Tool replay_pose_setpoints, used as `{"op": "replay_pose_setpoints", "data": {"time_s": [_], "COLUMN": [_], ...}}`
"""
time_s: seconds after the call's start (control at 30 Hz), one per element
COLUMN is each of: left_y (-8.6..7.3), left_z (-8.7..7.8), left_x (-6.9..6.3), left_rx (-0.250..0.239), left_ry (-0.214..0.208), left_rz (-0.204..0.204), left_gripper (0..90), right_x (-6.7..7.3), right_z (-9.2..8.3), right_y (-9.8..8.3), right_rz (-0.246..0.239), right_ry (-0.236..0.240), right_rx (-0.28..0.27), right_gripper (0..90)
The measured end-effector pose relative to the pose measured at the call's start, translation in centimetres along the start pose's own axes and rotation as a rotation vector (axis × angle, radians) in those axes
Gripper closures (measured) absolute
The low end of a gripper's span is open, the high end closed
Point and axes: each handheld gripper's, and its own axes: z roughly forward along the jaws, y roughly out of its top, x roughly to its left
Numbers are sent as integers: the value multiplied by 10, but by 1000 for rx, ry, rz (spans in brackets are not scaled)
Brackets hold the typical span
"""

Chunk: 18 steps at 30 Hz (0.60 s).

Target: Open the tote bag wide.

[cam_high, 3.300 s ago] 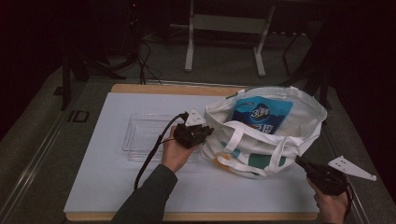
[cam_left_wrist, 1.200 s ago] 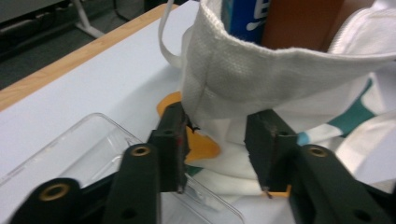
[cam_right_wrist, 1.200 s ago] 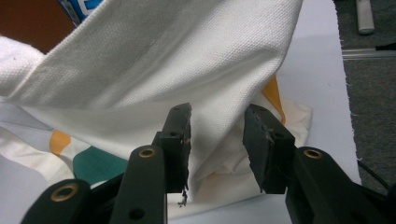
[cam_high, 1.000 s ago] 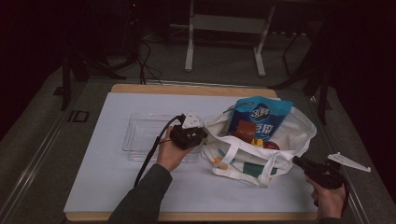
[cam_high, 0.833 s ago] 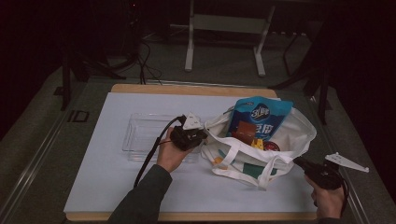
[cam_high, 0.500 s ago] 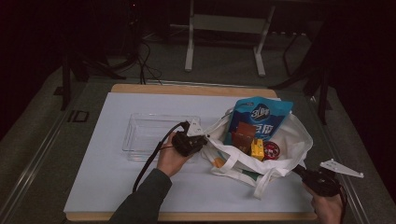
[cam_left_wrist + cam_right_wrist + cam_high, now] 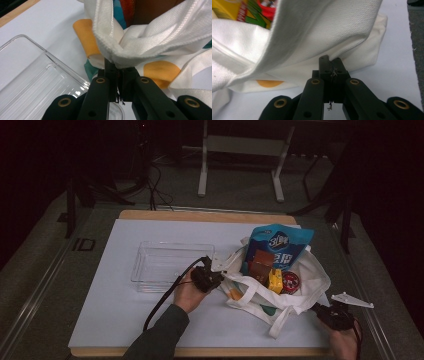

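The left gripper (image 7: pixel 212 279) is held low over the table, its forearm in a dark green sleeve (image 7: pixel 157 337) entering from the bottom edge and angled up toward the right, with a black cable (image 7: pixel 167 295) trailing back alongside the wrist. In the left gripper view its jaws are seen pressed together on a fold of the hemmed rim of the white tote bag (image 7: pixel 140 42). The right gripper (image 7: pixel 327 312) is held at the near right corner of the table, the hand (image 7: pixel 345 342) coming up from the bottom edge and the grey three-cornered plate (image 7: pixel 352 300) standing out to the right. In the right gripper view its jaws are likewise clenched, with the bag's white cloth (image 7: pixel 332 37) pinched at their tips. The tote bag (image 7: pixel 305 292) is found slumped on the right half of the white table covering (image 7: pixel 125 310), stretched between the two grippers with its mouth spread open. Inside it are seen a blue snack packet (image 7: pixel 280 245) standing upright, a brown packet (image 7: pixel 260 265), a yellow item (image 7: pixel 275 280) and a round red item (image 7: pixel 290 282). A clear plastic tray (image 7: pixel 165 265) is noted just to the left of the left gripper, lying flat. A wooden table edge (image 7: pixel 200 215) is visible along the far side. Beyond the table, a dim room with grey floor, metal stand legs (image 7: pixel 202 180) and loose floor cables (image 7: pixel 152 180) is observed.
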Motion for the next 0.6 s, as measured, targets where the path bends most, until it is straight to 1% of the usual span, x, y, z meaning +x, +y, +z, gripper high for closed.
{"op": "replay_pose_setpoints", "data": {"time_s": [0.07,0.17,0.3,0.4,0.43,0.5,0.53,0.57,0.6], "left_y": [0,0,0,-1,-1,-3,-4,-6,-6], "left_z": [-1,-2,-3,-6,-8,-12,-13,-15,-17], "left_x": [3,7,8,8,8,9,10,9,10], "left_rx": [3,7,0,-2,-16,-36,-38,-48,-49], "left_ry": [8,19,19,3,-13,-43,-49,-61,-64], "left_rz": [-10,-27,-41,-57,-63,-79,-81,-81,-71], "left_gripper": [868,871,871,850,827,772,757,743,726], "right_x": [-1,-4,-3,-1,0,0,0,0,1], "right_z": [3,4,4,2,-1,-6,-9,-11,-13], "right_y": [-2,-4,-4,-3,-3,-3,-3,-4,-5], "right_rz": [3,23,22,15,6,9,14,7,1], "right_ry": [-7,2,-6,-13,-14,-8,-4,-8,-5], "right_rx": [12,8,11,10,7,-1,-5,-3,2], "right_gripper": [894,894,894,891,888,871,847,821,789]}}
